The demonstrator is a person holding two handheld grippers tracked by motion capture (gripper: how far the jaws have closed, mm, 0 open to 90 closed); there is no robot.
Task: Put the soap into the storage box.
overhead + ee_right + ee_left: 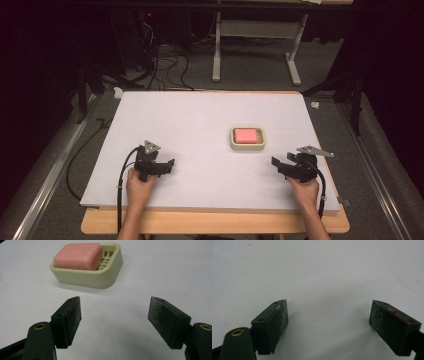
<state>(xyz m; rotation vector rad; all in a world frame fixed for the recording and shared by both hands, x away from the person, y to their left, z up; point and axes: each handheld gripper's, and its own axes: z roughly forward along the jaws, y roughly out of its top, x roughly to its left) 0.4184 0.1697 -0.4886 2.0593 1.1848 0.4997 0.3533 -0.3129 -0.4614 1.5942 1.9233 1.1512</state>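
- A cream soap dish [247, 138] holds one pink soap bar [246, 135], right of centre on the white desk [200, 125], near the right tongs [280, 164];
- the right gripper view shows the dish's grid floor and the bar's speckled, rounded top;
- right tongs and left tongs [167, 166]: jaws apart, holding nothing.

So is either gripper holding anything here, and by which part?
Nothing is held. Both the left gripper and right gripper have open jaws over bare table; the pink soap bar lies untouched in its cream plastic dish.
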